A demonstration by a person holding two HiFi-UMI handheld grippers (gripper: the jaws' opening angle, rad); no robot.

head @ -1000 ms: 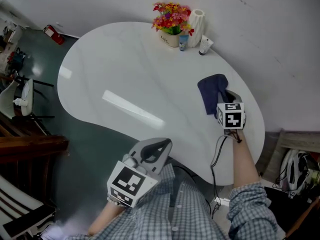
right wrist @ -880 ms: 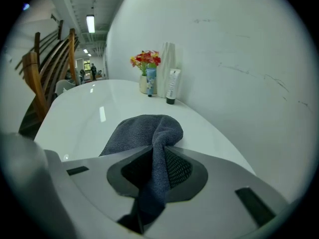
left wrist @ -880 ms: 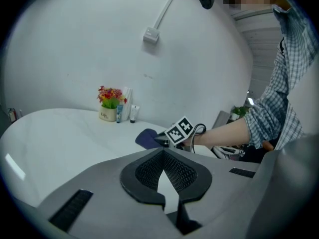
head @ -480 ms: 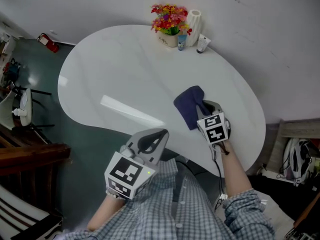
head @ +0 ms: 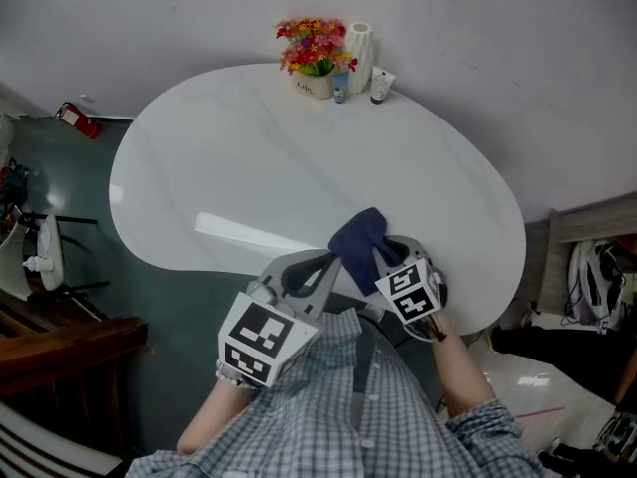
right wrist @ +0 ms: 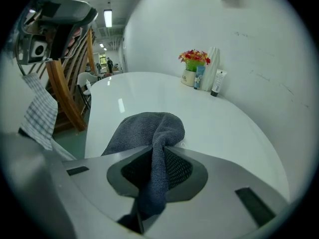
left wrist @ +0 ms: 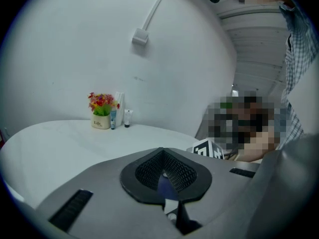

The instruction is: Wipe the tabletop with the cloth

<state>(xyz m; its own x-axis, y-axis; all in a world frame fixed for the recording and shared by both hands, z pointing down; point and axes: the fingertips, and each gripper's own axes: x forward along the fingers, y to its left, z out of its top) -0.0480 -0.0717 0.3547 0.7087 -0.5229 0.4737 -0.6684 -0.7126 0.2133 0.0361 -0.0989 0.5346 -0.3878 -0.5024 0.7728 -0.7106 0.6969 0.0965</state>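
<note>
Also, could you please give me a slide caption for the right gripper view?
Right gripper shut on a dark cloth on the white table, flowers at the far edge.

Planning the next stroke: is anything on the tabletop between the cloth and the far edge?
Nothing visible does. The cloth, held in the right gripper, is at the near edge; the tabletop ahead is bare up to the flowerpot and tubes at the far rim.
</note>
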